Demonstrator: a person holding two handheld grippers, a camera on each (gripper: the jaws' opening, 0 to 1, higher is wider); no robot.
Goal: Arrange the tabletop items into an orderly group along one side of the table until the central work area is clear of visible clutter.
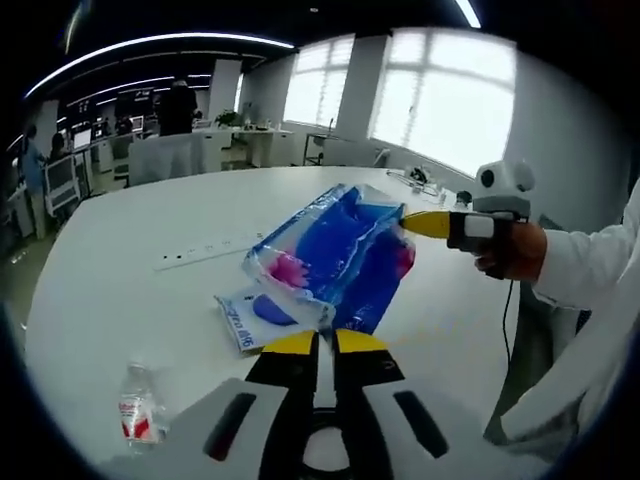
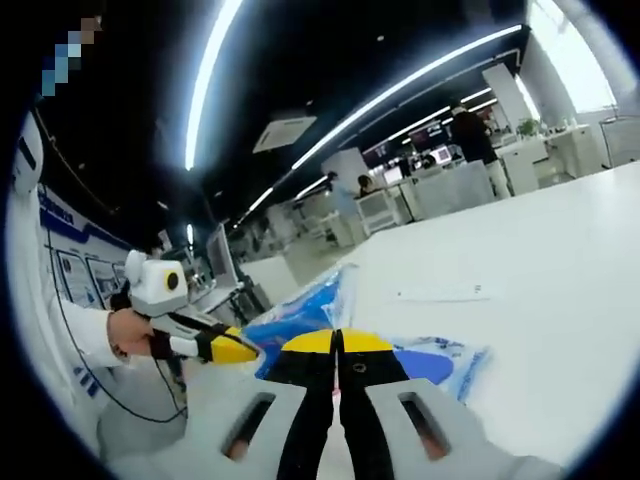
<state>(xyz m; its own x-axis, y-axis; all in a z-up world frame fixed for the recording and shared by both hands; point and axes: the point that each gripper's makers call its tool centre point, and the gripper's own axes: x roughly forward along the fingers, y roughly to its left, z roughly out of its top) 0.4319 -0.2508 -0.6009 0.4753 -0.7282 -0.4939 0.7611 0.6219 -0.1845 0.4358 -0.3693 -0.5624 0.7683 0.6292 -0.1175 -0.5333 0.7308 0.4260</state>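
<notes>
The left gripper point(image 1: 318, 342) pinches the near lower edge of a clear plastic bag point(image 1: 335, 250) with blue contents and a pink patch; its yellow-tipped jaws are closed together on the film. The right gripper point(image 1: 425, 224), seen in the left gripper view entering from the right, grips the opposite upper corner of the same bag. In the right gripper view its own jaws point(image 2: 338, 343) are also closed, with blue bag material just beyond the tips.

The bag is held raised and tilted above the white bench point(image 1: 130, 260), stretched between the two grippers. A two-point hold probably serves to keep the limp bag from folding or sagging while it is carried toward one side.

A second flat blue-and-white packet point(image 1: 245, 315) lies on the bench directly beneath the raised bag. A small water bottle point(image 1: 137, 407) with a red label stands near the bench edge, well apart from the packet. Both remain to be grouped, so the task appears to be at an early stage.
</notes>
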